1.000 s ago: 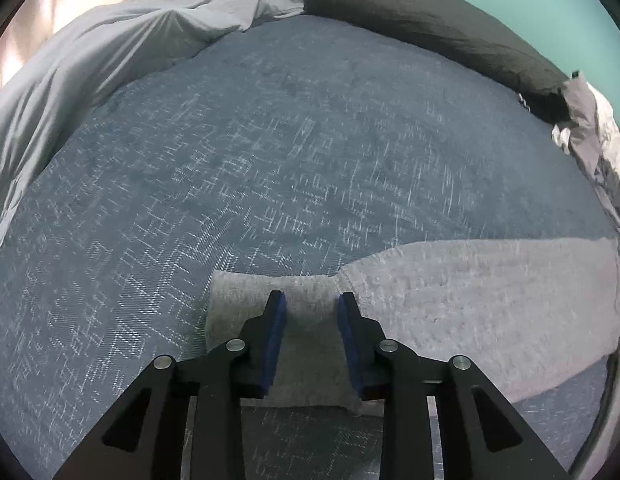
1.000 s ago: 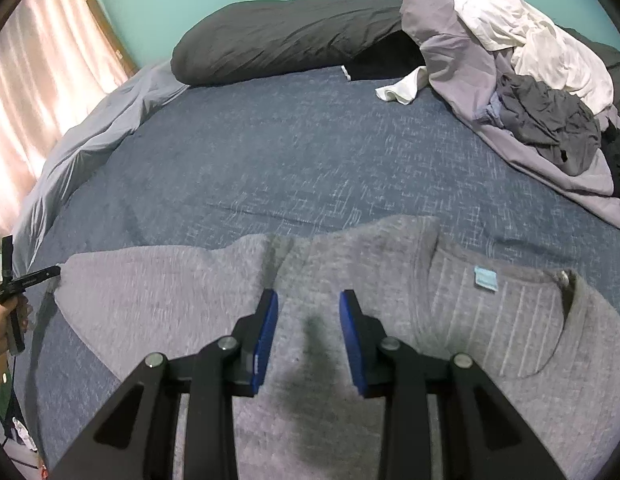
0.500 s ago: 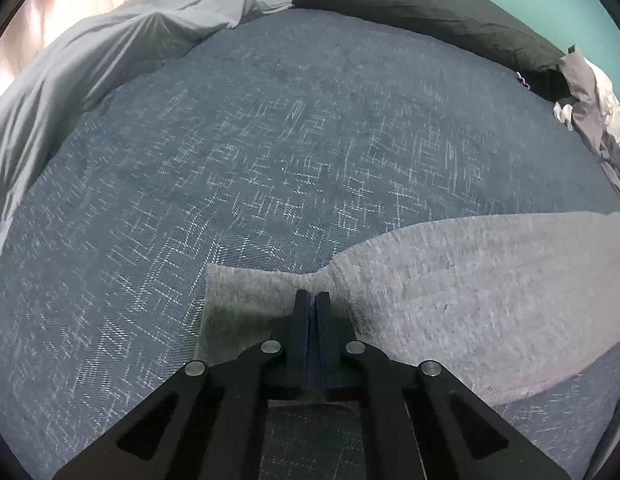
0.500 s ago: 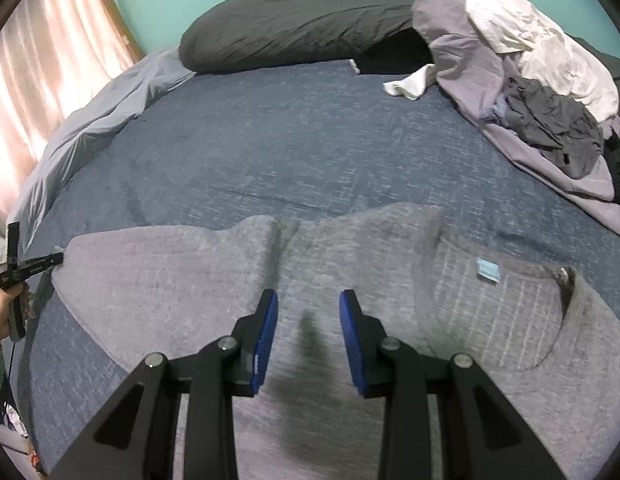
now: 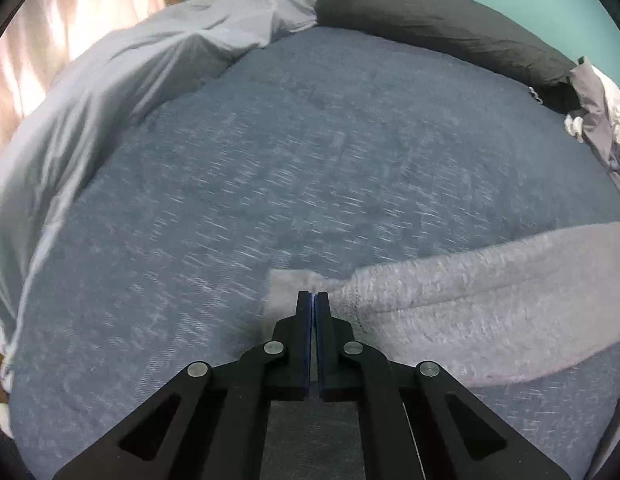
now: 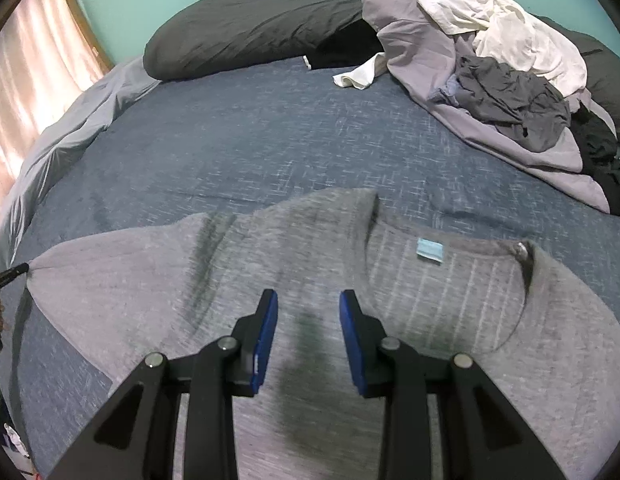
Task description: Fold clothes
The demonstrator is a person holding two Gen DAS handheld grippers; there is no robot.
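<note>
A grey long-sleeved shirt (image 6: 310, 248) lies spread on the blue bedspread (image 6: 270, 136), its neckline and blue label (image 6: 429, 249) to the right. In the left wrist view its sleeve (image 5: 470, 304) stretches off to the right, and my left gripper (image 5: 313, 296) is shut on the cuff end, lifting it a little. That same gripper (image 6: 8, 274) shows at the far left of the right wrist view, pinching the sleeve tip. My right gripper (image 6: 308, 308) hovers open over the shirt's chest, nothing between its blue pads.
A long dark pillow (image 6: 250, 32) lies along the head of the bed under the teal wall. A heap of loose clothes (image 6: 490, 72) is piled at the back right. A pale grey duvet (image 5: 110, 92) is bunched along the left edge by the curtain.
My left gripper closed onto the sleeve cuff and has raised it slightly. The right gripper drifted a little over the shirt and stayed open.
</note>
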